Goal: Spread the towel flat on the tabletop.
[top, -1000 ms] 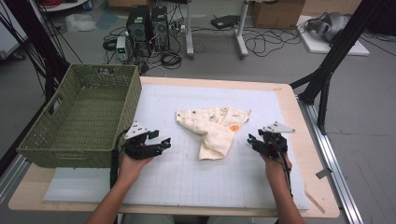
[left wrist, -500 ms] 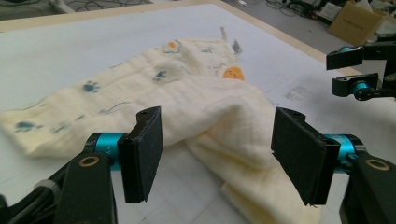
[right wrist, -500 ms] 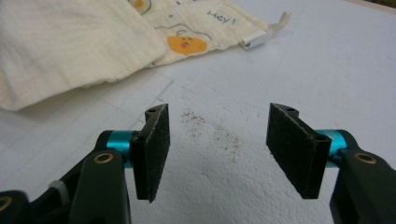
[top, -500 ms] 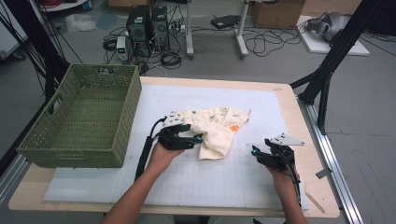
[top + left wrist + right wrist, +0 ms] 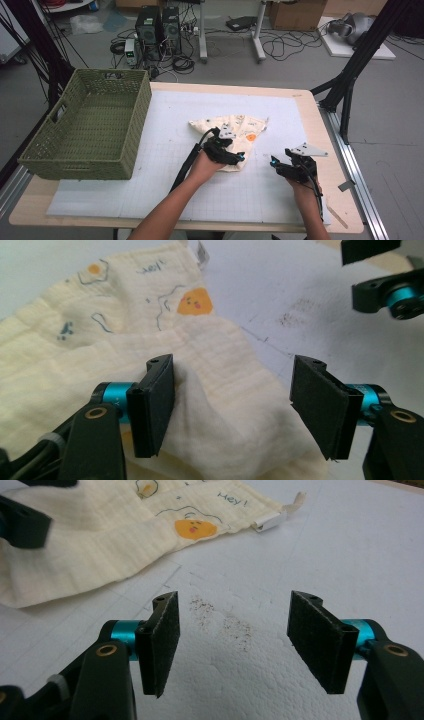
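Observation:
A cream muslin cloth (image 5: pixel 245 127) printed with little drawings and orange faces lies rumpled on the white mat (image 5: pixel 165 195). My left gripper (image 5: pixel 239 158) is over the cloth's near corner. In the left gripper view its jaws (image 5: pixel 235 410) stand open with a raised fold of the cloth (image 5: pixel 100 335) between them, and the pads do not press on it. My right gripper (image 5: pixel 274 163) hovers to the right of the cloth, a little apart from it. Its jaws (image 5: pixel 232 640) have just been opening and have only bare mat between them. The cloth's edge (image 5: pixel 100 525) lies beyond them.
A green woven basket (image 5: pixel 125 130) stands empty at the table's left. A black frame leg (image 5: pixel 350 80) rises by the far right corner. Past the table's back edge the floor holds computers (image 5: pixel 157 25) and cables.
My left hand has swept right, from beside the basket to the cloth's near corner. My right hand has drawn slightly toward the near edge, and its jaws stand wider.

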### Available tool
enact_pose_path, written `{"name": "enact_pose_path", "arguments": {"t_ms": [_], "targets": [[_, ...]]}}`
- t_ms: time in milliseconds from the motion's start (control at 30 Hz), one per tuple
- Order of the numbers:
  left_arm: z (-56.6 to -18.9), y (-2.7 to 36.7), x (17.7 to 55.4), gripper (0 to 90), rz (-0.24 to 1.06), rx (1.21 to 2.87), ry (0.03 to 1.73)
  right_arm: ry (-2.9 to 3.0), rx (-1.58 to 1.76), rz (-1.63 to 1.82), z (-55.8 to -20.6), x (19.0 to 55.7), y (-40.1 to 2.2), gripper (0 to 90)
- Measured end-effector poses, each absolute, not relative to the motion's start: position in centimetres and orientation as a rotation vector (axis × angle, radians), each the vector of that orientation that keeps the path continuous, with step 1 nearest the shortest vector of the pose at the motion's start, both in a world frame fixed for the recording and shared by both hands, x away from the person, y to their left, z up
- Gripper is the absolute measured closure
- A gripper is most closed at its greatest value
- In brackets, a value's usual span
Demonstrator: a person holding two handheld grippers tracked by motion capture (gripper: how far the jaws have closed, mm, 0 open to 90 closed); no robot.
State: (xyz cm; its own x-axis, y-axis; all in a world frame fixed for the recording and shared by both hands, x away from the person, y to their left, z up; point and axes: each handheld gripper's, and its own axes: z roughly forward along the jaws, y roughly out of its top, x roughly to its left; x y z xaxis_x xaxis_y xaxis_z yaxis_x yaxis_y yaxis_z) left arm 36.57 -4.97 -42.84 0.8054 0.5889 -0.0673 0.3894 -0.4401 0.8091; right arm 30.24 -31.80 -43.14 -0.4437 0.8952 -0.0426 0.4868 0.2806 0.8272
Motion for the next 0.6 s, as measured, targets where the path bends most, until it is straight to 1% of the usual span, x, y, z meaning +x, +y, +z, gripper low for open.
{"name": "enact_pose_path", "arguments": {"t_ms": [100,133,167,233,267,300,333,467,600], "targets": [[-43.6,-5.9,36.6,37.0,0.326,2.145,0.716,2.039,1.243,1.059,-43.2,30.2,-31.8,37.5],[-43.8,-6.1,36.5,41.8,0.342,2.175,0.703,2.041,1.242,1.060,-43.2,30.2,-31.8,37.5],[-44.0,-6.2,36.5,49.1,0.358,2.201,0.688,2.043,1.242,1.059,-43.2,30.2,-31.8,37.5],[-44.1,-6.2,36.5,59.4,0.350,2.197,0.690,2.047,1.242,1.056,-43.2,30.2,-31.8,37.5],[-44.0,-6.2,36.5,68.6,0.359,2.195,0.682,2.047,1.241,1.054,-43.2,30.2,-31.8,37.5],[-43.9,-6.1,36.5,75.4,0.355,2.187,0.677,2.044,1.243,1.054,-43.2,30.1,-31.9,37.5],[-43.7,-5.9,36.6,78.1,0.332,2.173,0.676,2.039,1.244,1.059,-43.2,30.1,-31.9,37.5],[-42.9,-4.5,36.7,78.3,0.233,2.045,0.698,2.035,1.249,1.057,-43.2,30.0,-32.1,37.5],[-42.1,-2.7,36.7,79.0,0.206,1.928,0.723,2.031,1.255,1.059,-43.2,29.9,-32.2,37.6]]}}
